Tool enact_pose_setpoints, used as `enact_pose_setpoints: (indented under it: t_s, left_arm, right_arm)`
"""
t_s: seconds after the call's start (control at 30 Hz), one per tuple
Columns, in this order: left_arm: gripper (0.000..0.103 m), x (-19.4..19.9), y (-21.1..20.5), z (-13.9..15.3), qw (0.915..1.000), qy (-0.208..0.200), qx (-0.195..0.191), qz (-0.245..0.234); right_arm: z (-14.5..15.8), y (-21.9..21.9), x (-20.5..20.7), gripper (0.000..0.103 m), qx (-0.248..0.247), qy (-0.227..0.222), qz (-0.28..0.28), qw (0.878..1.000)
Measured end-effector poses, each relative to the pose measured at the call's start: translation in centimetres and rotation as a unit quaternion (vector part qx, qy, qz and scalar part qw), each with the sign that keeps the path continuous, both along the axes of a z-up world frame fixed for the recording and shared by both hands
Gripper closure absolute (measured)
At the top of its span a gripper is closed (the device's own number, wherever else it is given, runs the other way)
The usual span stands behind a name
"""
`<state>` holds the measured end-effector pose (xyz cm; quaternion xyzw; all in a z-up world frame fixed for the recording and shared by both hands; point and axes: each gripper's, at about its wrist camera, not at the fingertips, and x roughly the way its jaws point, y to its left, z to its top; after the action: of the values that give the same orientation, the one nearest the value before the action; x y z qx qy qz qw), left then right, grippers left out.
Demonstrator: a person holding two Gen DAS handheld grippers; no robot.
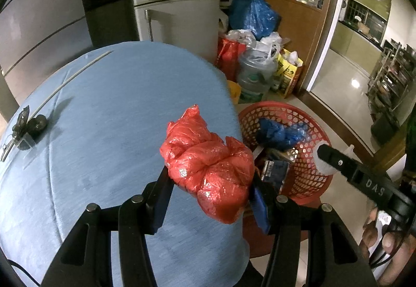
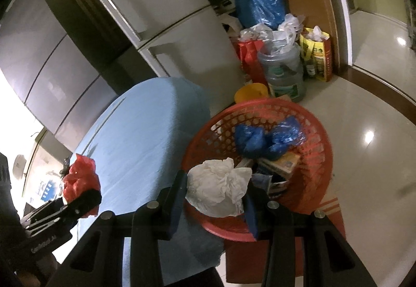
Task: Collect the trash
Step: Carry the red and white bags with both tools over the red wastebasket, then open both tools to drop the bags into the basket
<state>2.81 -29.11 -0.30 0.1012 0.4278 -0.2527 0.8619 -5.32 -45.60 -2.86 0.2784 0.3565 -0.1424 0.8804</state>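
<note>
Grey fridge (image 1: 176, 0), glossy tiled floor (image 2: 364, 110).

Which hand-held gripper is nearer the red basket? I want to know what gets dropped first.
Right. The right hand-held gripper holds white paper over the red basket's rim; the left hand-held gripper is over the table.

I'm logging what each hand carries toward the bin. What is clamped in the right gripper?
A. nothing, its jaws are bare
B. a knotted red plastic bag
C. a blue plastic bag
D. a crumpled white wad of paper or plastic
D: in the right wrist view the right gripper is closed on the crumpled white wad, held over the rim of the red basket; the red bag is in the left gripper.
</note>
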Motion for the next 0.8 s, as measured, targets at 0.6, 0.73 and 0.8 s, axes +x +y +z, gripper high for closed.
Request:
enact_pose_setpoints:
  t_s: [0.6, 0.73, 0.8]
  left_arm:
    - [0.047, 0.7, -4.2, 0.1, 0.9992, 0.002, 0.001, -0.039]
    - [0.046, 1.3, -4.6, -0.1, 0.9992, 0.006, 0.003, -0.040]
    - [0.047, 1.6, -4.8, -0.1, 0.9992, 0.008, 0.003, -0.040]
  right_arm:
    - [-0.4, -3.7, 1.7, 0.057, -0.016, 0.019, -0.018, 1.000]
    - [-1.4, -4.6, 2.9, 0.048, -0.012, 0.045, -0.024, 0.999]
    - [-2.2, -5.2, 3.3, 0.034, 0.001, 0.059, -0.030, 0.998]
